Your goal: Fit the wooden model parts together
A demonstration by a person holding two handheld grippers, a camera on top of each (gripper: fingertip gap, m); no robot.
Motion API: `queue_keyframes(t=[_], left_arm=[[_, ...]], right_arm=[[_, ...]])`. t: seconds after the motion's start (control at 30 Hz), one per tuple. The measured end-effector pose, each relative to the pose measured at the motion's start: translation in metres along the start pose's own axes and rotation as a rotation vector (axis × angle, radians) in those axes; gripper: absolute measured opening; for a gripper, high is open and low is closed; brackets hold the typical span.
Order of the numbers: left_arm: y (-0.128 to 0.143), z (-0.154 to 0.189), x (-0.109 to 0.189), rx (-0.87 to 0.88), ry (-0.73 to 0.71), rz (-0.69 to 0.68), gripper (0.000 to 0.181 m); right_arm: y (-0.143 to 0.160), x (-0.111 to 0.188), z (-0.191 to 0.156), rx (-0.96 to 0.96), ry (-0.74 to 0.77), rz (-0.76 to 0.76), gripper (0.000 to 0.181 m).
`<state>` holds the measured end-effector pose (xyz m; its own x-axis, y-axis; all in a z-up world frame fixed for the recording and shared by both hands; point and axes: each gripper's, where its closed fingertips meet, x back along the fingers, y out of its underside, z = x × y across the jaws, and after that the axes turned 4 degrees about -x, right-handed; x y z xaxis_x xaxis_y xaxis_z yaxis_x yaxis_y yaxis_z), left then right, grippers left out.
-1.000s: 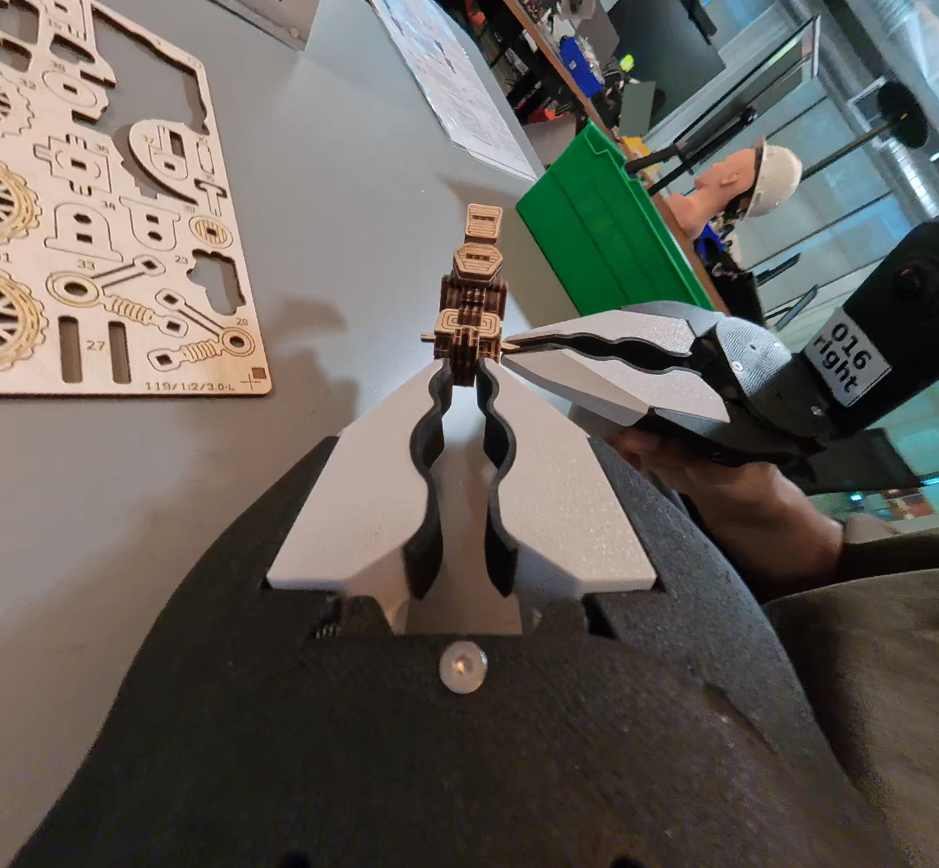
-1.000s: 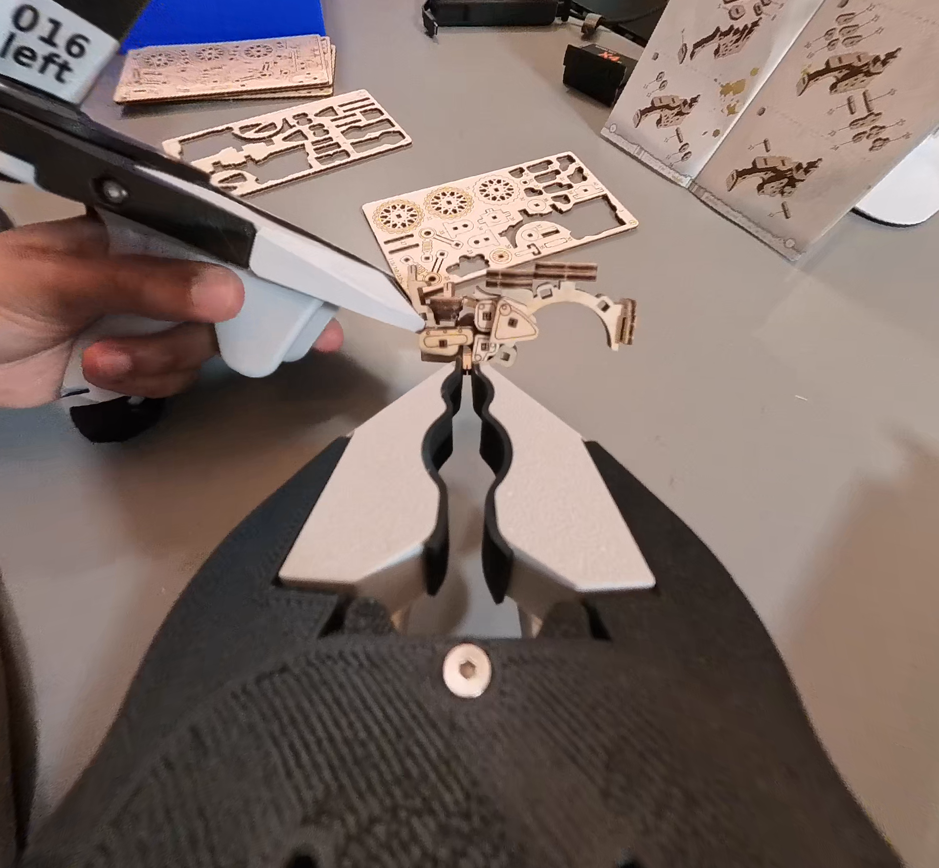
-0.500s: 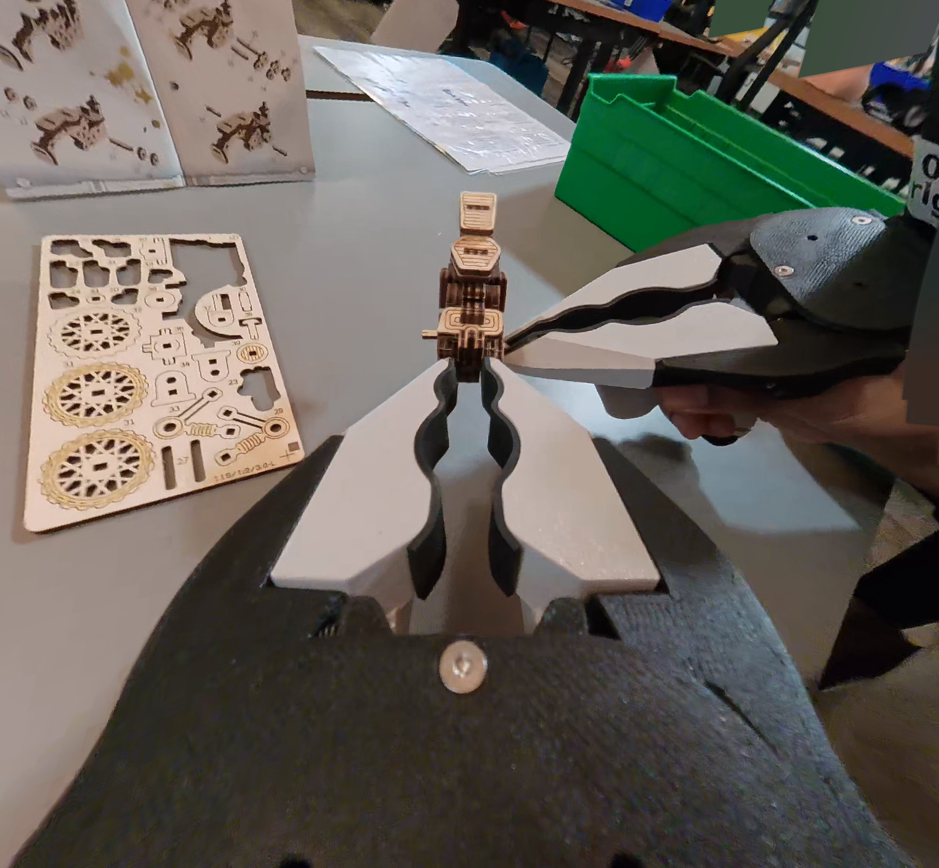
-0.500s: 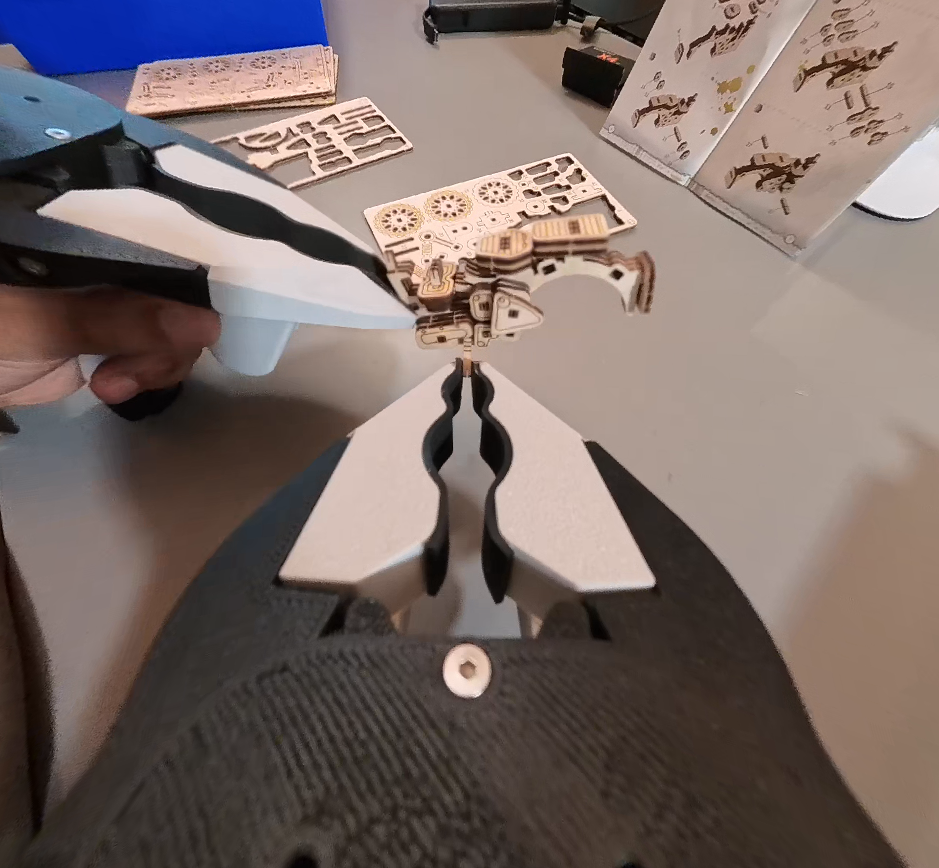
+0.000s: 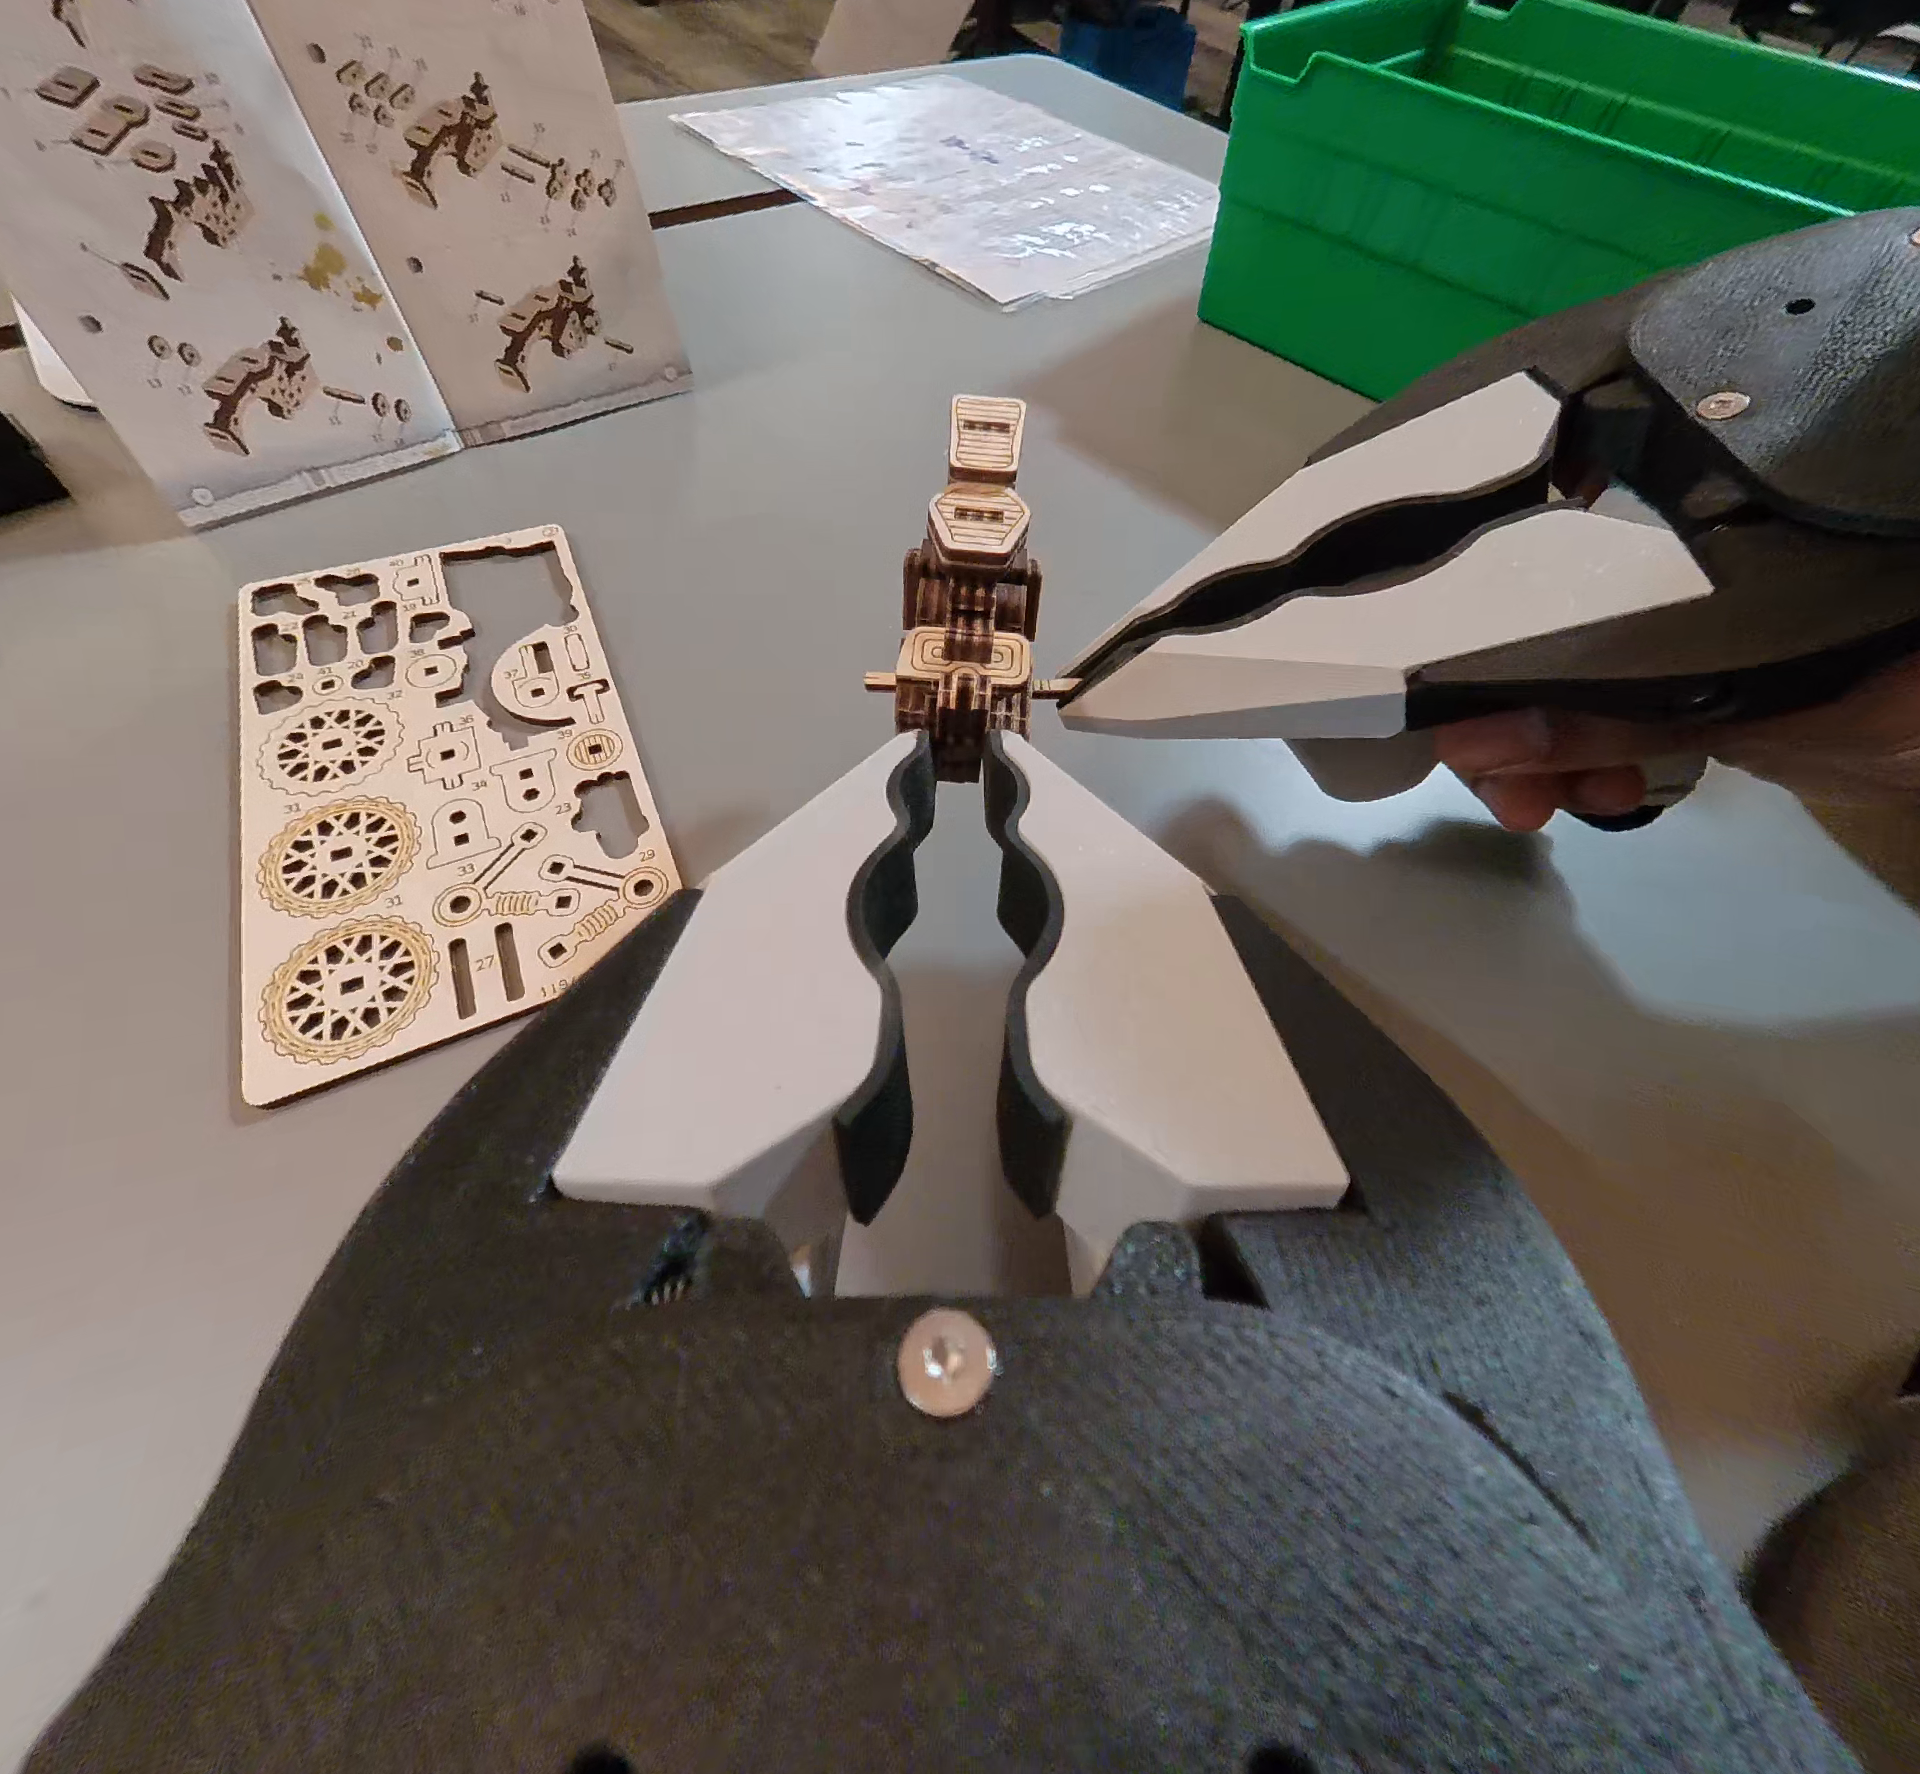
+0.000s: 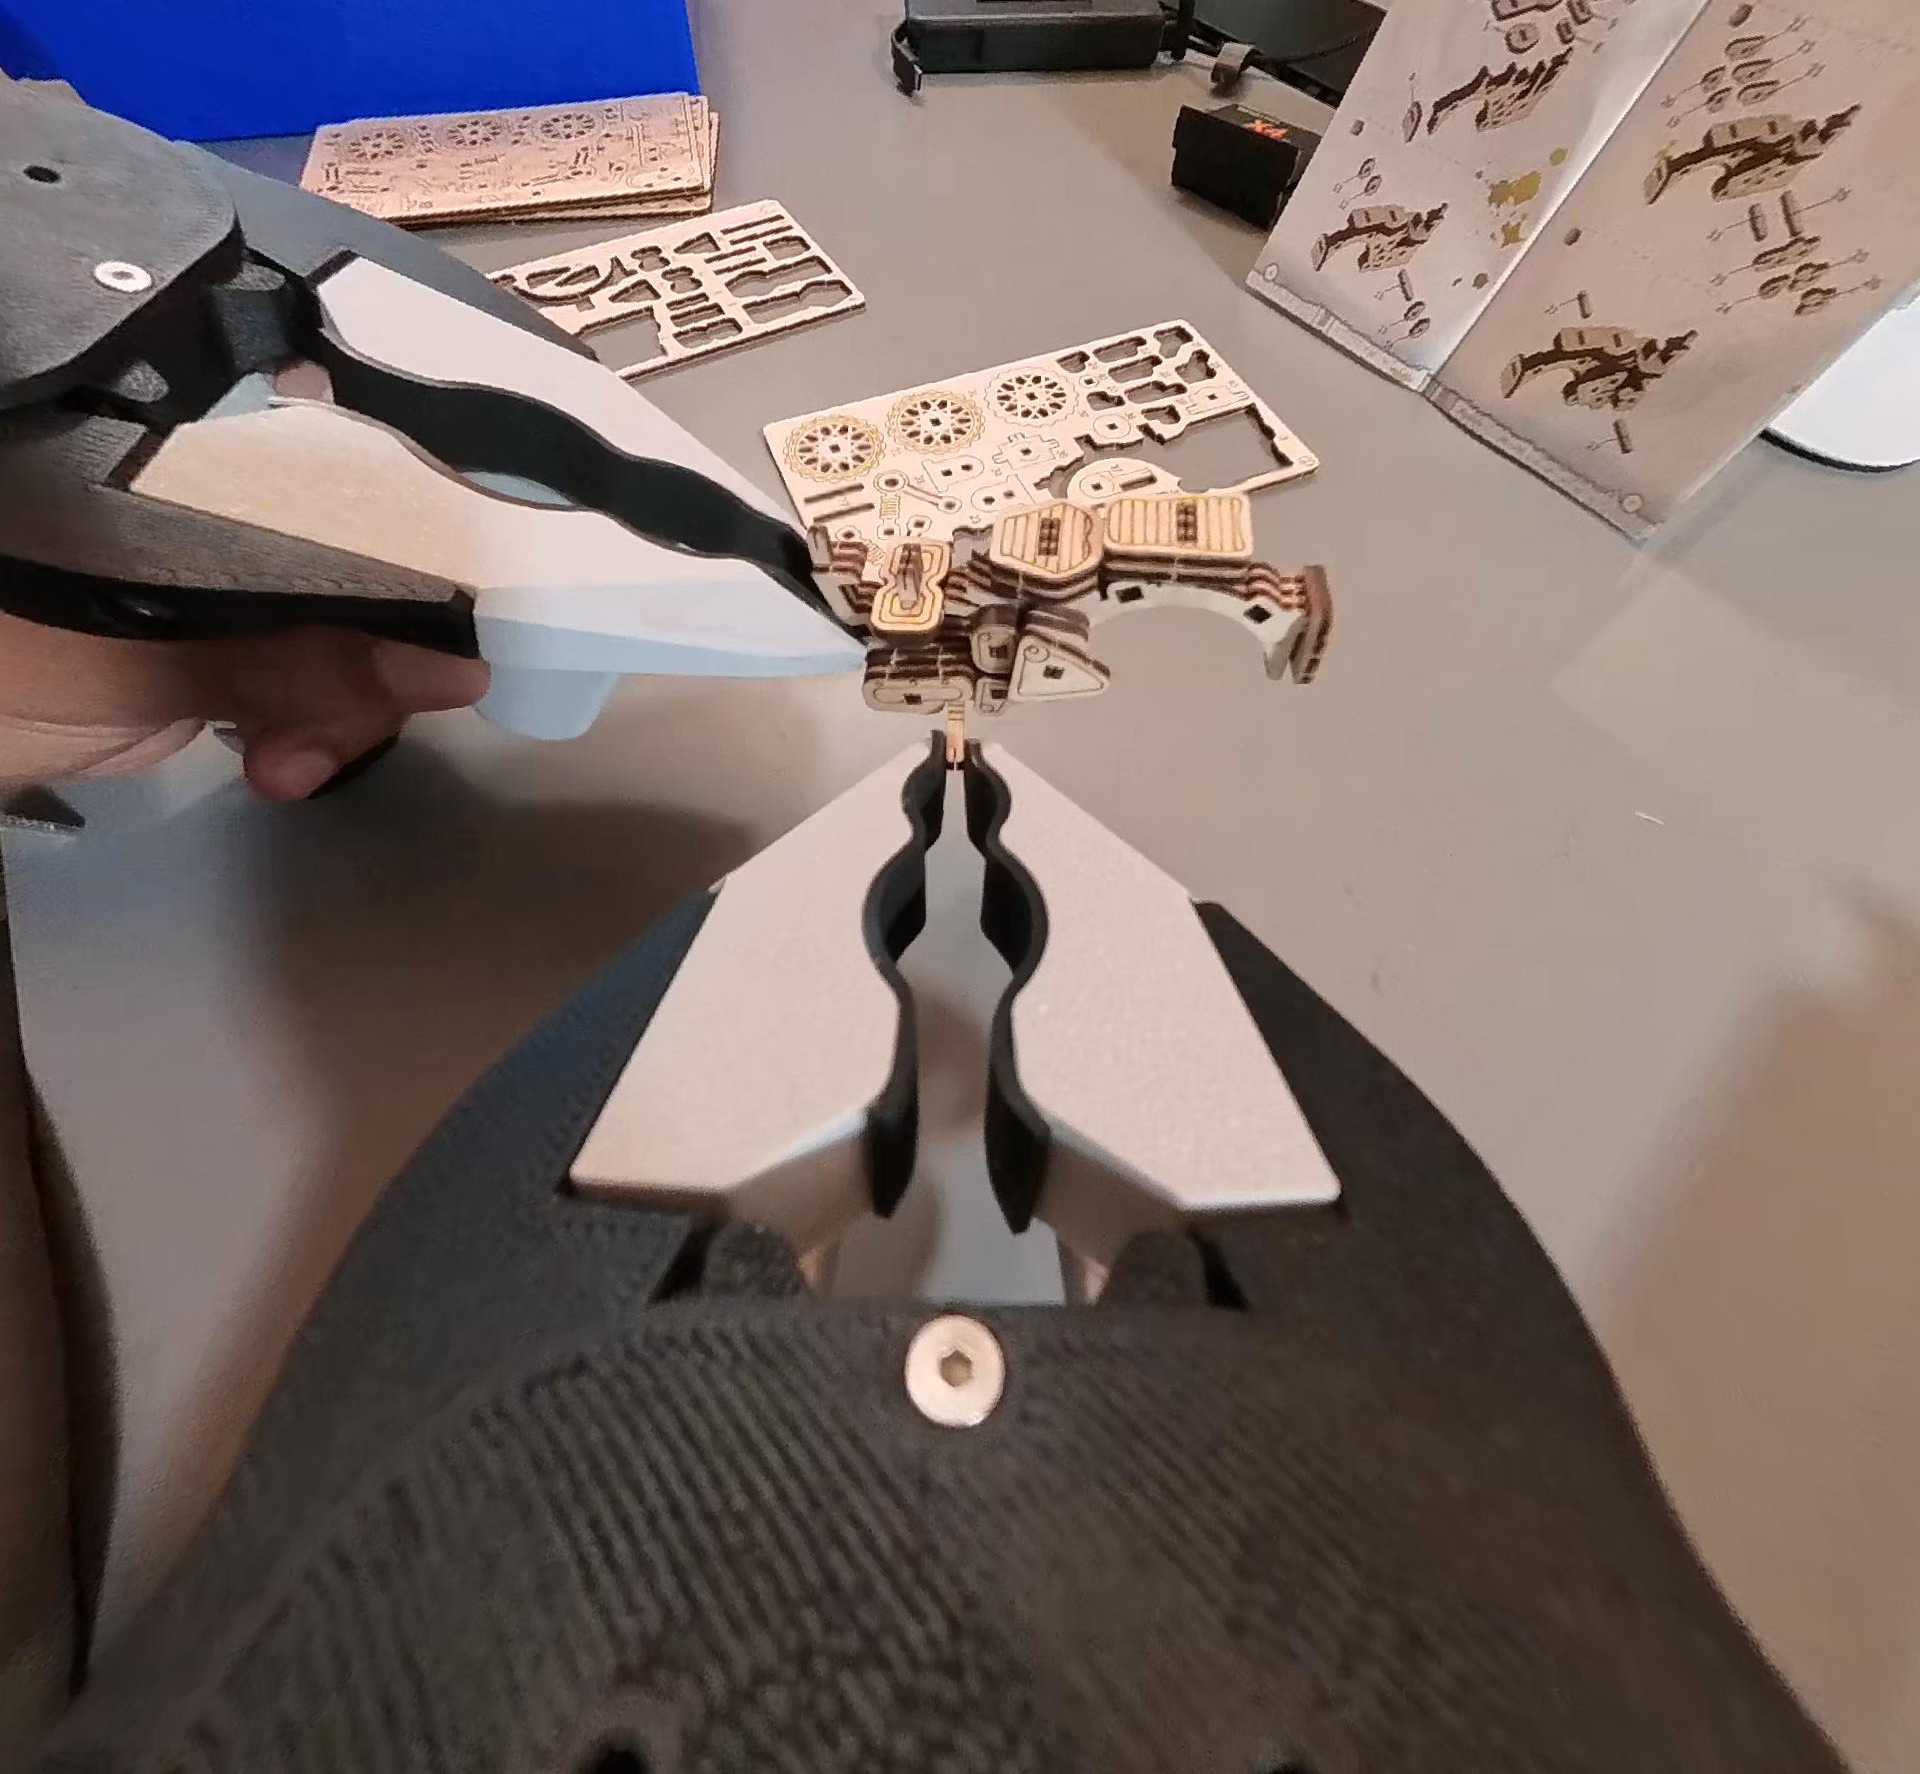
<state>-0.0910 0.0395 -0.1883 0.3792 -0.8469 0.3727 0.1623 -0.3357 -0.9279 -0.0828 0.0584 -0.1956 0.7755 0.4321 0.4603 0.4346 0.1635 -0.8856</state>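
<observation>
A part-built wooden model point(image 5: 966, 623) of layered light and dark pieces is held above the grey table point(image 5: 727, 436). My left gripper point(image 5: 961, 750) is shut on the model's near end. A thin wooden pin point(image 5: 1047, 685) sticks out of the model's right side. My right gripper point(image 5: 1070, 694) comes in from the right and is shut on that pin. In the right wrist view, the right gripper point(image 6: 954, 760) pinches the pin point(image 6: 954, 729) just below the model point(image 6: 1049, 592). The left gripper point(image 6: 831, 618) holds the model from the left.
A punched wooden part sheet point(image 5: 416, 789) lies on the table to the left. Folded instruction sheets point(image 5: 312, 166) stand behind it. A green bin point(image 5: 1558, 145) and a plastic-covered paper point(image 5: 956, 176) are at the back right. More sheets point(image 6: 686, 301), a stack point(image 6: 520, 155) and black boxes point(image 6: 1039, 20) lie farther off. Less than 4 cm separates the two grippers' tips. The stack point(image 6: 520, 155) sits 35 cm or so from the ends of my left fingers.
The left gripper has rolled from tilted to level, turning the model with it. A short length of pin now shows between the right fingertips and the model.
</observation>
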Motion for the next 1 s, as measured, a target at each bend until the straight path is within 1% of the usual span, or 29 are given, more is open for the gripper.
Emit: queue_keyframes(t=[0.1,0.27,0.33,0.4,0.47,0.57,0.67,0.77,1.0], left_arm=[[0.0,-0.001,0.0,0.097,0.043,0.009,0.006],[0.005,-0.014,0.0,0.475,0.157,0.035,0.006],[0.007,-0.023,0.002,0.599,0.181,0.056,0.006],[0.01,-0.03,0.003,0.658,0.182,0.065,0.006],[0.009,-0.033,0.005,0.653,0.174,0.069,0.006],[0.008,-0.03,0.005,0.605,0.175,0.063,0.006],[0.005,-0.019,0.004,0.572,0.21,0.06,0.006],[0.005,-0.008,0.002,0.546,0.231,0.051,0.006],[0.005,0.0,0.001,0.44,0.195,0.03,0.006]], right_arm=[[-0.001,0.0,0.0,0.004,-0.002,0.007,0.001],[0.003,0.0,0.001,0.02,-0.002,-0.013,0.001],[0.015,-0.003,0.0,0.042,-0.016,-0.076,0.001],[0.035,-0.007,0.001,0.088,-0.025,-0.174,0.001],[0.051,-0.008,0.005,0.149,-0.014,-0.248,0.001],[0.049,-0.008,0.003,0.164,-0.028,-0.238,0.001],[0.029,-0.005,-0.008,0.129,-0.1,-0.129,0.001],[0.011,0.0,-0.014,0.109,-0.133,-0.042,0.001],[0.006,0.0,-0.024,0.198,-0.108,-0.019,0.001]])
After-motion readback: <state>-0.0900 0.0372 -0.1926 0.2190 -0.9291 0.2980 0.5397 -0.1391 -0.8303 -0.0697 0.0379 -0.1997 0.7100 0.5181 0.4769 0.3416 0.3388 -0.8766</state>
